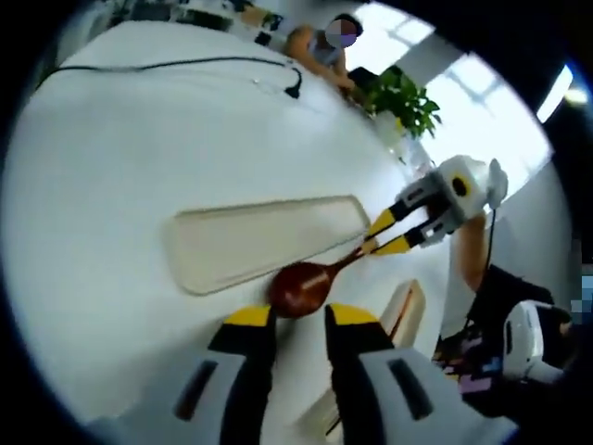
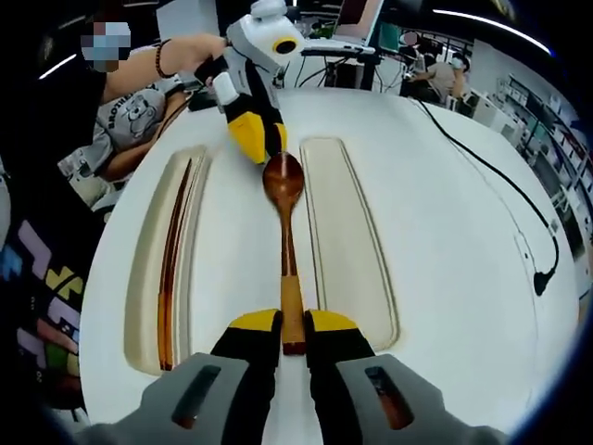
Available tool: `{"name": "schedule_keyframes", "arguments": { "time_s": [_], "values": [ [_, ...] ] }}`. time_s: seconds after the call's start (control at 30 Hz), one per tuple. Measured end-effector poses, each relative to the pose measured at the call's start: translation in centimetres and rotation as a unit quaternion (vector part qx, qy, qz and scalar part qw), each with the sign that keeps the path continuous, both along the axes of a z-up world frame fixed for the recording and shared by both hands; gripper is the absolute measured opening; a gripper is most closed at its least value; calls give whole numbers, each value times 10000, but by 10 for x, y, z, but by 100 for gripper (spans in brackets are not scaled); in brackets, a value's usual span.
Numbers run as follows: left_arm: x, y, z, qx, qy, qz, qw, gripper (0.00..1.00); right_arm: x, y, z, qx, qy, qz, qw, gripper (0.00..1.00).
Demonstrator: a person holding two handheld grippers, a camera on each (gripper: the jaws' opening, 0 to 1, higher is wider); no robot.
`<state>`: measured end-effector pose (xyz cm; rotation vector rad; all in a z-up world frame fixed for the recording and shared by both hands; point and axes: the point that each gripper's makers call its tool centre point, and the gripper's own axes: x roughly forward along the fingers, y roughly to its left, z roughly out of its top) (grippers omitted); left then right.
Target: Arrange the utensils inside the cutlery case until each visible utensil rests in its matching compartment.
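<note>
Spoon [image 2: 285, 248], brown wood, lies lengthwise on the flat strip of the white cutlery case [image 2: 232, 278], between 2 long recessed compartments. My right hand-held gripper [image 2: 293, 326] pinches the handle end: both yellow-tipped fingers [image 2: 256, 323] press against the stick from either side, so it's clamped on the spoon. Bowl end points away from me, twd my left hand-held gripper [image 2: 260, 141], whose yellow tips sit just beside the bowl, touching or nearly so, can't tell which.

From the left gripper view the same spoon [image 1: 310, 281] shows bowl-first, right in front of my left hand-held gripper [image 1: 298, 317]. Its jaws stand spread, a gap between them, nothing gripped; bowl sits just ahead of that gap. Right hand-held gripper [image 1: 382, 234] comes in from the right, holding the thin handle.

Left compartment [image 2: 171, 269] in the right gripper view holds dark reddish chopsticks [image 2: 171, 264] lying along its length. Right compartment [image 2: 347, 241] looks bare inside. Case rests on a round white table [image 2: 463, 213]. Black cable [image 2: 505, 185] trails across the table's far side, well apart from the case. Green plant [image 1: 403, 97] stands past the table edge in the left gripper view. People sit beyond the table.
</note>
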<state>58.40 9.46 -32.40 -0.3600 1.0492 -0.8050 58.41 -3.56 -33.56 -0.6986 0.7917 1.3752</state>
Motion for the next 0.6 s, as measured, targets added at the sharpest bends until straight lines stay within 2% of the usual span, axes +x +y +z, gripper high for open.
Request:
{"name": "schedule_keyframes", "arguments": {
  "time_s": [0.23,0.4,0.6],
  "values": [
    [6,3,1,-377,133,208,9990,22,-1,-1,0,194,-150,149,9996,9],
    [5,-1,2,-763,398,436,9953,22,-4,-3,1,454,-286,285,9982,9],
    [4,-6,3,-1106,510,487,9914,26,-6,-4,2,666,-480,482,9955,9]
  ]
}}
